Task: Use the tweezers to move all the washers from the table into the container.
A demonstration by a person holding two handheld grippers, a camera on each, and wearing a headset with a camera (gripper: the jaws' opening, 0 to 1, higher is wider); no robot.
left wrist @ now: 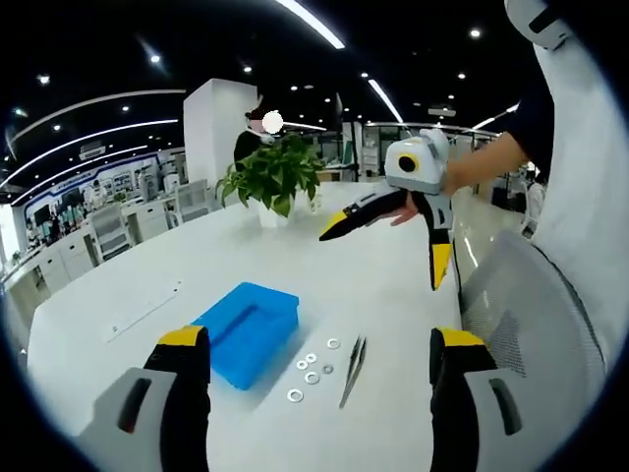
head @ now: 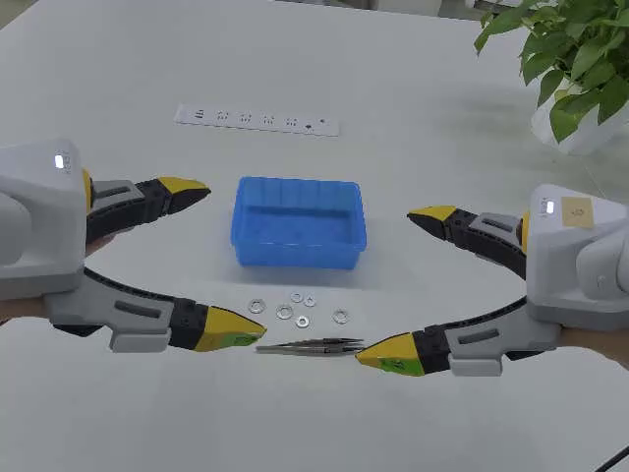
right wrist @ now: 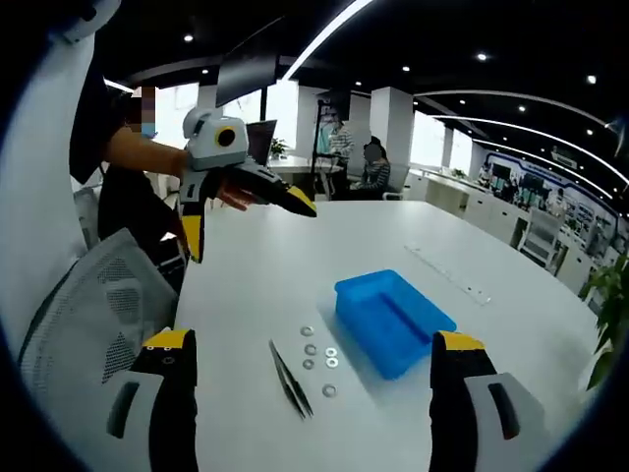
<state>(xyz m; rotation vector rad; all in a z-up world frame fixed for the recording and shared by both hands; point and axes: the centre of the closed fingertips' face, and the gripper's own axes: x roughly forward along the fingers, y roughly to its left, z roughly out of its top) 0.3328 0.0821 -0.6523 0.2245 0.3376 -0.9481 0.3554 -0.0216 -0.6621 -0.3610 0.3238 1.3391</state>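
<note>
Several small metal washers (head: 298,309) lie loose on the white table just in front of a blue plastic container (head: 299,223), which holds nothing I can see. Grey tweezers (head: 310,345) lie flat on the table just in front of the washers. My left gripper (head: 221,258) hovers open to the left of them, my right gripper (head: 411,285) open to the right, both holding nothing. From the left gripper view the washers (left wrist: 312,368), tweezers (left wrist: 353,370) and container (left wrist: 247,330) lie ahead, as do washers (right wrist: 318,358), tweezers (right wrist: 291,380) and container (right wrist: 392,320) in the right gripper view.
A white power strip (head: 257,120) lies beyond the container. A potted green plant (head: 575,59) stands at the table's far right corner. A mesh office chair (right wrist: 84,324) sits at the table's near edge. People sit in the background office.
</note>
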